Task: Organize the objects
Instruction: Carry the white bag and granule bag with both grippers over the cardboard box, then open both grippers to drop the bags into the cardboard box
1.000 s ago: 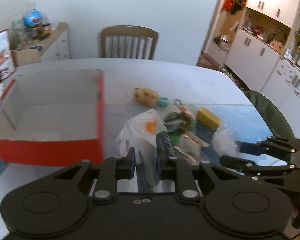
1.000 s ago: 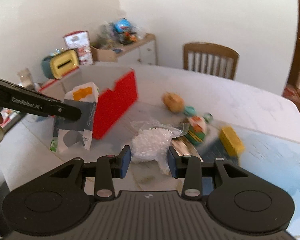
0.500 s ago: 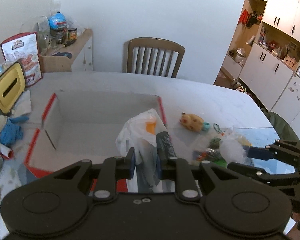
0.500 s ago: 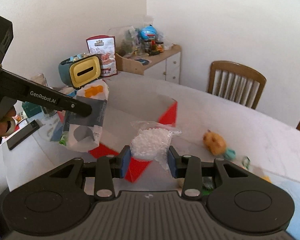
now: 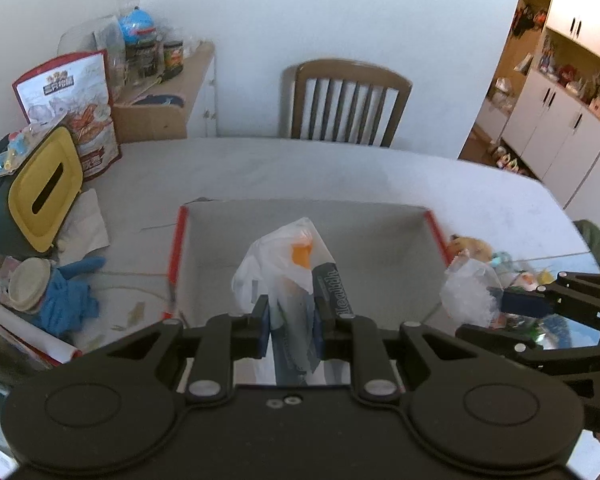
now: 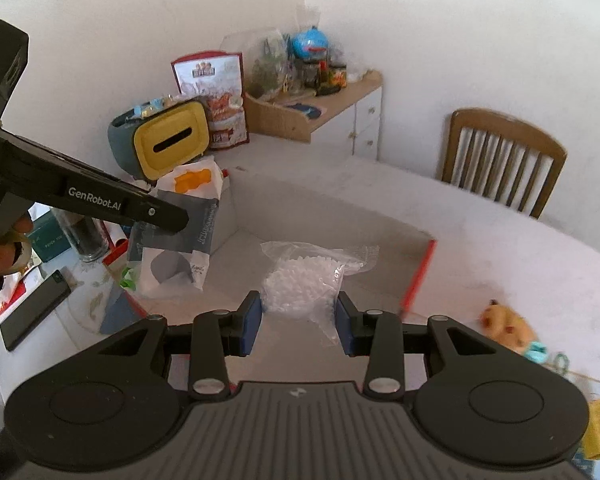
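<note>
Left wrist view: the left gripper [image 5: 290, 322] is closed on a white pouch [image 5: 286, 268] with an orange patch and a grey printed panel. The pouch is pinched low, so its upper part stands free ahead of the fingers, above the open red-edged box [image 5: 380, 248]. It appears to be carried over the box so that it can be let go straight down into it. The box floor beyond the pouch is seen bare, so room is judged ample.

To the right of this tool, the right gripper [image 5: 496, 304] is seen clamped on a clear bag [image 5: 466, 292] of white pellets, held off the box's right wall. Behind that bag, a small plush toy [image 5: 470, 246] and other loose items are left on the table [image 5: 340, 172], presumably awaiting their turn.

In the right wrist view, the bag [image 6: 304, 276] is gripped by the blue pads [image 6: 250, 326] at its lower part, with its slack top spread forward. Ahead and below it the box interior [image 6: 320, 220] is seen, so this load also seems to be staged for a drop. The left tool is seen up and to the left, with the pouch [image 6: 180, 232] hanging beneath its finger.

Both loads are soft and likely to sag or slip if the grip is eased early. A yellow-lidded bin [image 6: 168, 144] stands farther left, apart from the box.
</note>
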